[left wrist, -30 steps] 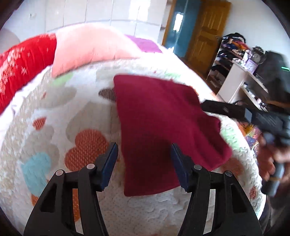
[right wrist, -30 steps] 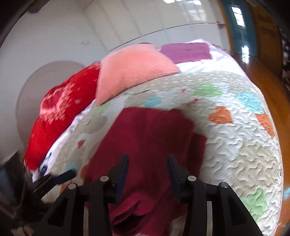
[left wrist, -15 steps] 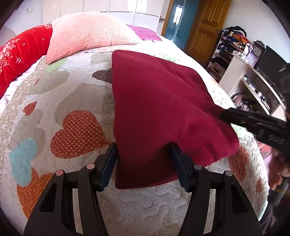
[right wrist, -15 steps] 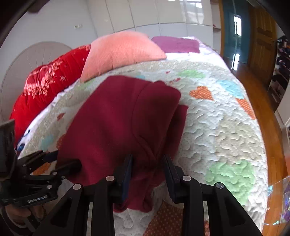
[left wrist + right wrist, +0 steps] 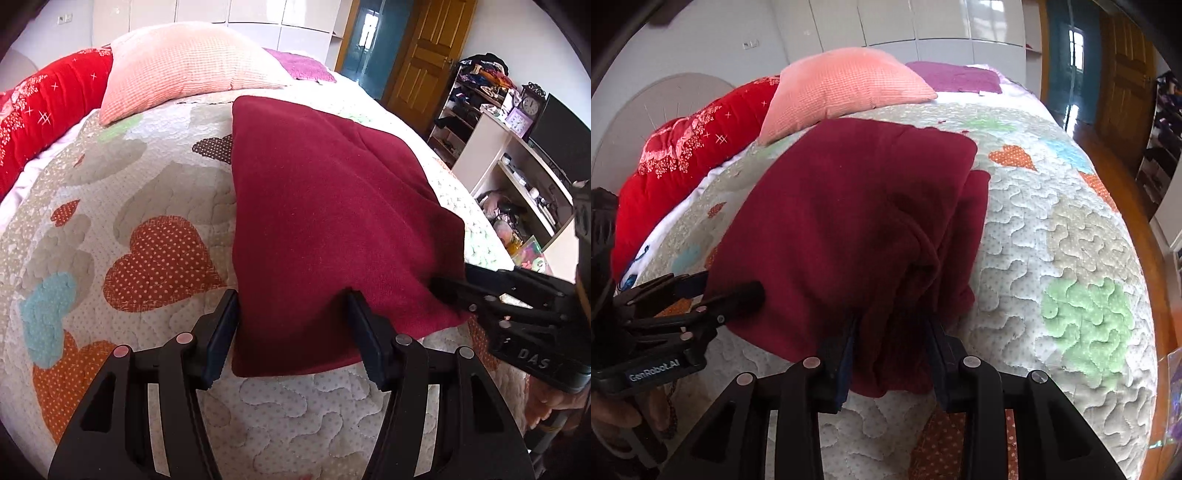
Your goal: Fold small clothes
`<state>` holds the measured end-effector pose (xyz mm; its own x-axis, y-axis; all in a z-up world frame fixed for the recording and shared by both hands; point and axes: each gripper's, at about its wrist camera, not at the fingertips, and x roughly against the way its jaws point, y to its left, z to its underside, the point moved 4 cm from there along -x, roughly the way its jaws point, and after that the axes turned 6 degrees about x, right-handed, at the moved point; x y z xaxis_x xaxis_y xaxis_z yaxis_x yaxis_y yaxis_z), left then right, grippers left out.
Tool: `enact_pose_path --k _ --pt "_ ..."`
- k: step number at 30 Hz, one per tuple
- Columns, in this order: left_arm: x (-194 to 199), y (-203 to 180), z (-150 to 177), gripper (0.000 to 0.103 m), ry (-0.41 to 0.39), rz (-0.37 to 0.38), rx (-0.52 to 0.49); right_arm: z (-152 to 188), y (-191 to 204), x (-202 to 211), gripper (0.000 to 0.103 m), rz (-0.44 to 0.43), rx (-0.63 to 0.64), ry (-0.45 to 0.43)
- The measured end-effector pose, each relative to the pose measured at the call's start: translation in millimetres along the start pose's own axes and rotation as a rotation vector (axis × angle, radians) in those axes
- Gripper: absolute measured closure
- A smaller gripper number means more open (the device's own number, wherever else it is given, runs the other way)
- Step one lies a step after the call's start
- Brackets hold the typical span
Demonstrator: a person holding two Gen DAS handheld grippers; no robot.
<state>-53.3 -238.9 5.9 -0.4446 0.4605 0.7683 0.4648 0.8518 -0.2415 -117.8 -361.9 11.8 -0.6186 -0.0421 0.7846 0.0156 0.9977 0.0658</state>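
Note:
A dark red folded garment point(image 5: 325, 221) lies on the heart-patterned quilt point(image 5: 147, 206) of a bed. My left gripper point(image 5: 293, 317) is open, its fingers astride the garment's near left corner. My right gripper point(image 5: 892, 332) is open too, its fingers either side of the bunched thick edge of the garment point(image 5: 849, 221). In the left wrist view the right gripper point(image 5: 454, 288) comes in from the right at the garment's near right corner. In the right wrist view the left gripper point(image 5: 731, 291) touches the garment's left corner.
A pink pillow point(image 5: 184, 70), a red pillow point(image 5: 40, 110) and a purple cloth point(image 5: 303, 66) lie at the head of the bed. White shelves with clutter point(image 5: 517, 173) and a wooden door point(image 5: 424, 48) stand to the right. The bed edge drops to a wooden floor point(image 5: 1115, 155).
Both grippers have come down and forward to the garment's near edge. The garment, held up a second ago, now lies flat on the quilt. The right gripper's fingers have closed in on the bunched edge.

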Motion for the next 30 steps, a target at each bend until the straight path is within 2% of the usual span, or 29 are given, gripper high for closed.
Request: enact_pose_path --k 3,5,8,9,11,12,14,16,22,24,25,27,28,30 --pt "9 -1 -4 0.043 -0.015 -0.011 -0.016 -2 -1 11 0.064 -0.004 -0.009 -0.007" --pt "12 1 -8 0.043 -0.029 -0.021 -0.022 -7 -5 17 0.061 -0.017 -0.041 -0.036" --pt "15 8 -20 0.043 -0.042 -0.007 -0.006 -16 -13 26 0.051 -0.019 -0.099 -0.094" --pt "14 12 -24 0.041 -0.044 0.007 0.012 -20 -16 27 0.043 -0.022 -0.116 -0.106" --pt "11 23 -34 0.031 -0.038 0.083 0.087 -26 -28 21 0.03 -0.028 -0.174 -0.111" --pt "7 30 -40 0.023 -0.035 0.141 0.141 -28 -33 17 0.028 -0.034 -0.204 -0.113" --pt "-3 39 -47 0.023 -0.017 0.197 0.207 -31 -46 3 0.028 -0.069 -0.268 -0.109" --pt "-19 45 -51 0.023 0.024 0.216 0.243 -36 -58 -13 0.024 -0.113 -0.316 -0.096" --pt "-51 37 -55 0.021 0.085 0.29 0.258 -48 -67 -51 0.016 -0.227 -0.362 -0.09" --pt "-57 31 -55 0.021 0.094 0.297 0.241 -50 -67 -52 0.017 -0.243 -0.357 -0.105" --pt "-58 26 -54 0.024 0.094 0.293 0.22 -52 -64 -54 0.023 -0.252 -0.348 -0.104" --pt "-50 19 -53 0.035 0.078 0.272 0.187 -55 -57 -53 0.047 -0.263 -0.333 -0.104" --pt "-44 16 -53 0.041 0.071 0.261 0.173 -55 -54 -50 0.051 -0.257 -0.323 -0.107" --pt "-28 13 -50 0.045 0.052 0.251 0.146 -58 -47 -38 0.063 -0.232 -0.297 -0.12"
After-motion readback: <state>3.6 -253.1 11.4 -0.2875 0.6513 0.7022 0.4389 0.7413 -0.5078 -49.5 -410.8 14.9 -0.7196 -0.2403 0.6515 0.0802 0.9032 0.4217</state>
